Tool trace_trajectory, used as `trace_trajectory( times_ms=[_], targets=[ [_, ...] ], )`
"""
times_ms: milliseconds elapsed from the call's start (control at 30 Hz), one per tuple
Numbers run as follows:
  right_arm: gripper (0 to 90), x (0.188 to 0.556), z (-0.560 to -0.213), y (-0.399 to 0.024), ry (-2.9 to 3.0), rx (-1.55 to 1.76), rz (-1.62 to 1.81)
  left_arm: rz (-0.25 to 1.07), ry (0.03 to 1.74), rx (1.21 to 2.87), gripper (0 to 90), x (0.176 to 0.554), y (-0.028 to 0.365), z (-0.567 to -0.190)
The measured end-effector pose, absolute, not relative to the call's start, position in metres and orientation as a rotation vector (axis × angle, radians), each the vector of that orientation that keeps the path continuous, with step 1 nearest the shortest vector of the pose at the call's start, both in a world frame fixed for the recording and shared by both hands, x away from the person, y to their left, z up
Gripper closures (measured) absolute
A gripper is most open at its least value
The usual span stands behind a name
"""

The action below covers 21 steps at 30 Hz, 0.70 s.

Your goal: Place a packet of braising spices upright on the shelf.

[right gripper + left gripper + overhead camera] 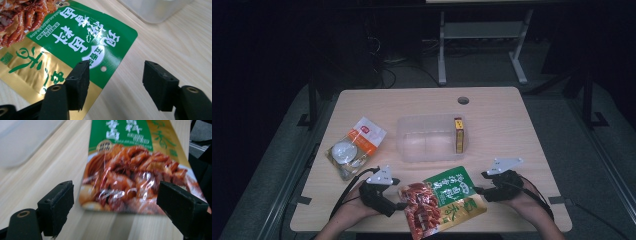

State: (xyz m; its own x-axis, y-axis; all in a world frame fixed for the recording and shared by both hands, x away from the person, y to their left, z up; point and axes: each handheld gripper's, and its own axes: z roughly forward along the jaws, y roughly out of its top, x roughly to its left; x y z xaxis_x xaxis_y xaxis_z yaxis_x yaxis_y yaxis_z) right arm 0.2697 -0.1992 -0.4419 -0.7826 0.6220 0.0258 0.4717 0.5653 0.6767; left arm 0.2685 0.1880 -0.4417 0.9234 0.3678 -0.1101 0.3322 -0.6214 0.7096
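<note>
My jaws stand spread on both sides, pinching nothing. The left gripper (pixel 403 205) lies at the red, lower-left end of the snack pouch (pixel 443 201); the right gripper (pixel 478 189) lies at its green, upper-right end. The pouch rests flat on the counter (pixel 507 125) between my two hands, its long axis running aslant from the near left to the far right, so each gripper faces one short end.

Left gripper view: the pouch's bottom edge (pixel 120 210) lies just ahead of the jaws and spans most of the gap between them, the printed dish facing up; neither pad touches the film. Right gripper view: the top corner with the hang hole (pixel 103 68) sits at the left jaw, which overlaps the gold and green margin from above, while the other jaw stands over bare wood, well off the pouch. The pouch therefore lies left of centre in this pair of jaws, and whether the left pad rests on the film I cannot tell.

Judgement: neither hand is clearly nearer. The left jaws are squarer to their edge; the right jaws need to shift toward the pouch before closing. The clear bin (pixel 432 137), holding a yellow box (pixel 458 135), stands just beyond the pouch's far end; a white-and-orange packet (pixel 354 146) lies well apart at the left.
</note>
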Motion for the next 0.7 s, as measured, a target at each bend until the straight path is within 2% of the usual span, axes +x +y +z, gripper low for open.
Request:
trace_trajectory(
  times_ms=[300,700],
  targets=[
    [30.0,0.252,-0.45,-0.211,2.528,1.009,1.046,0.053,0.465,2.312,13.9,0.285,0.153,-0.443],
    [29.7,0.256,-0.45,-0.212,2.537,0.925,1.059,0.027,0.456,2.372,13.8,0.291,0.131,-0.462]
  ],
)
